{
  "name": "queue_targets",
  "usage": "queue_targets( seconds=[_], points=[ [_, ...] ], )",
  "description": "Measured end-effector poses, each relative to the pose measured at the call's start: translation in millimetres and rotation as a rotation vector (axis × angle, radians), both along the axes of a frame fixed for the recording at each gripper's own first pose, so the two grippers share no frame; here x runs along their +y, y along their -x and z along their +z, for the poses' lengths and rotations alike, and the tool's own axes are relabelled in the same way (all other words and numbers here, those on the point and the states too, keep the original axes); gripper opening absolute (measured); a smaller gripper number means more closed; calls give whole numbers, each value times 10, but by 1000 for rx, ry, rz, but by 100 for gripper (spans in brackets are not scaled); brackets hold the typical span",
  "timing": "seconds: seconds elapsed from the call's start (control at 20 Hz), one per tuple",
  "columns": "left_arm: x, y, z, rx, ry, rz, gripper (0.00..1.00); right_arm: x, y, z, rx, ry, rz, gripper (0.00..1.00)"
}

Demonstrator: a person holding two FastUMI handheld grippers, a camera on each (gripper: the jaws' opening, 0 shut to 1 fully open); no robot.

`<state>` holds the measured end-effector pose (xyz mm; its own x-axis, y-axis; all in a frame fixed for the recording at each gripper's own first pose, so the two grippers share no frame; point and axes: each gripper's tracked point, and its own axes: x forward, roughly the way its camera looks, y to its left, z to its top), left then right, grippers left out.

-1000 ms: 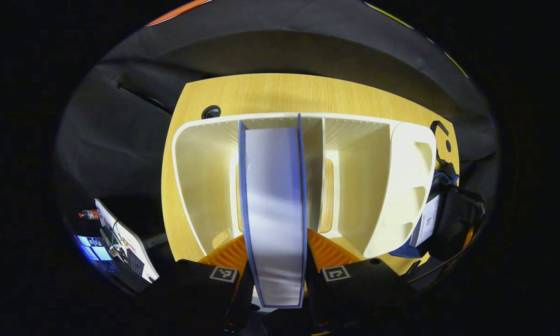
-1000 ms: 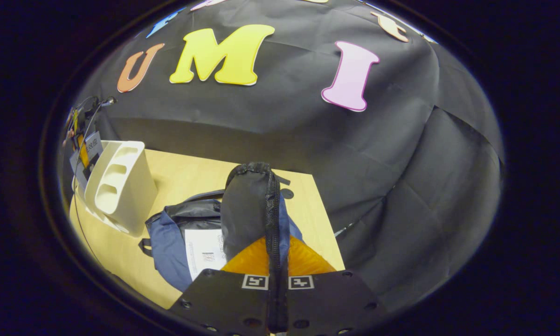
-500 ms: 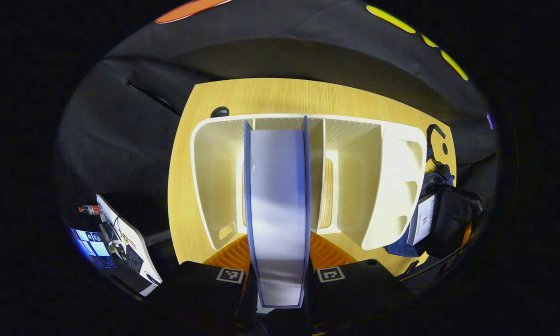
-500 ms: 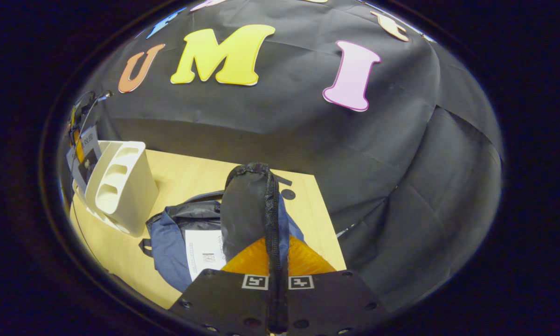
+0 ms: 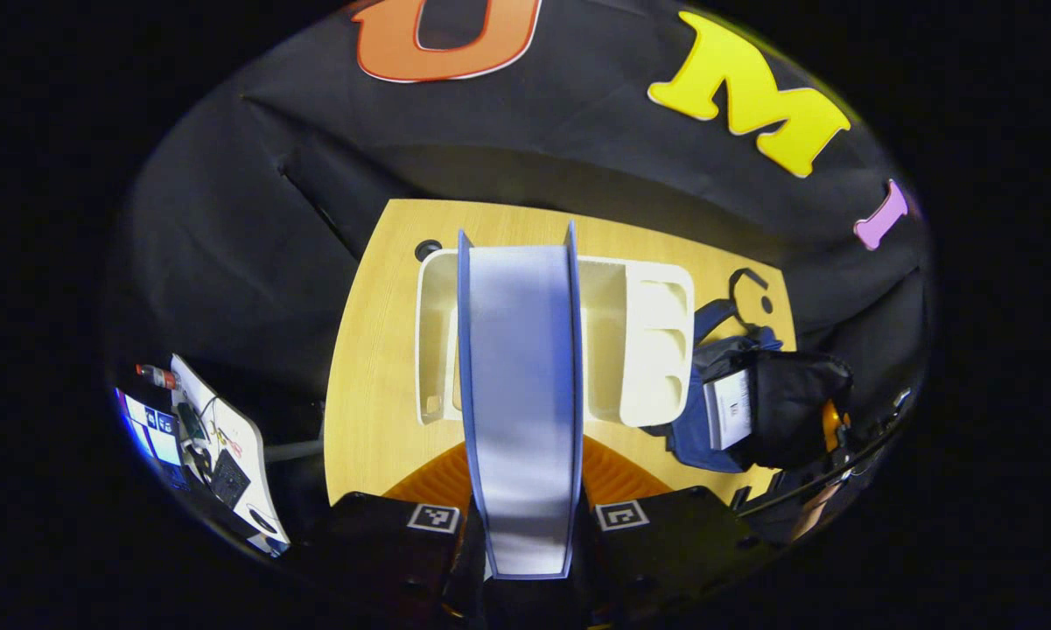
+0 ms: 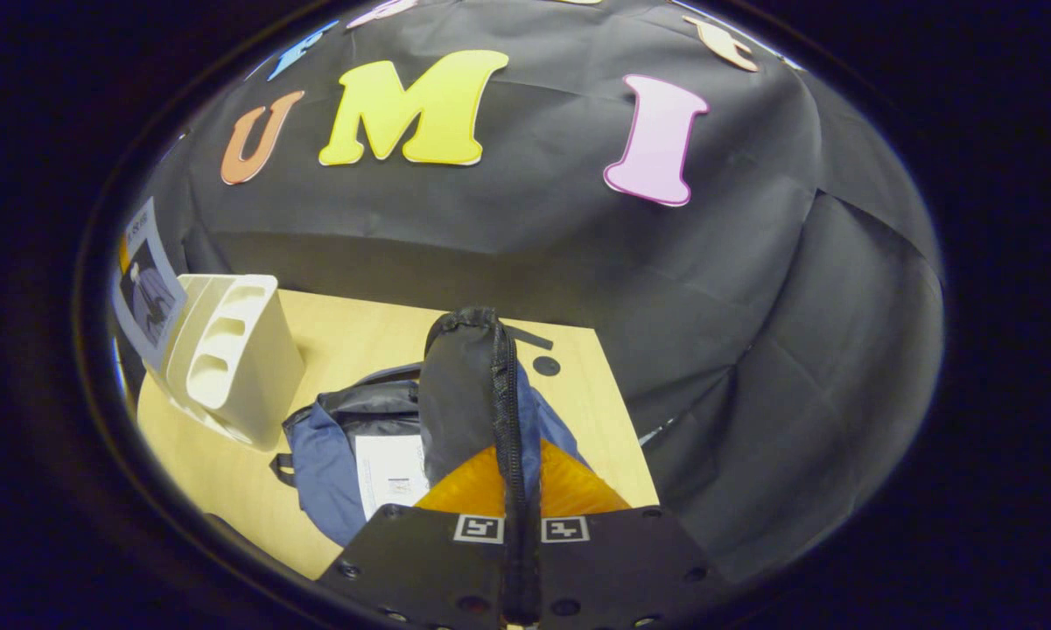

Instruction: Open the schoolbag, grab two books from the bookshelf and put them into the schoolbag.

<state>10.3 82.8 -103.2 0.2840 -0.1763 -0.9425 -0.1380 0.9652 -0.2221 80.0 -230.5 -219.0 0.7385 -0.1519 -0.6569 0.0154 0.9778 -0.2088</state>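
Nearest to me, the left gripper (image 5: 525, 525) is clamped on a book (image 5: 521, 402), both fingers pressed against its blue covers, the pale page edges facing up and the book held upright and well clear of the table (image 5: 376, 367). Over on the other side, the right gripper (image 6: 521, 534) is pinched shut on the zippered edge of the schoolbag (image 6: 468, 394), lifting its black flap so the mouth stands open. Inside the opening a white-covered book (image 6: 391, 472) already lies against the blue lining, so I'd judge the bag is opened and one book is in; what's left is to carry this second one across and slide it in. Beyond the held book stands the cream bookshelf (image 5: 648, 350), its slots looking bare from here, just beside the bag on the wooden tabletop. The book looks thick and stiff, with a printed cover showing in the right gripper view
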Motion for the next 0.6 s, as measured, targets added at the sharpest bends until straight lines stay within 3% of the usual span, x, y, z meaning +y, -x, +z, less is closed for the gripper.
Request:
queue_targets(
  seconds=[0.25, 0.6],
  points=[
    [-68, 87, 396, -141, 108, 19, 42, 33, 21, 13, -4, -4, 2, 1],
    [-979, 17, 681, -297, 461, -28, 42, 59, 71, 43, -5, -13, 6, 1]
  ],
)
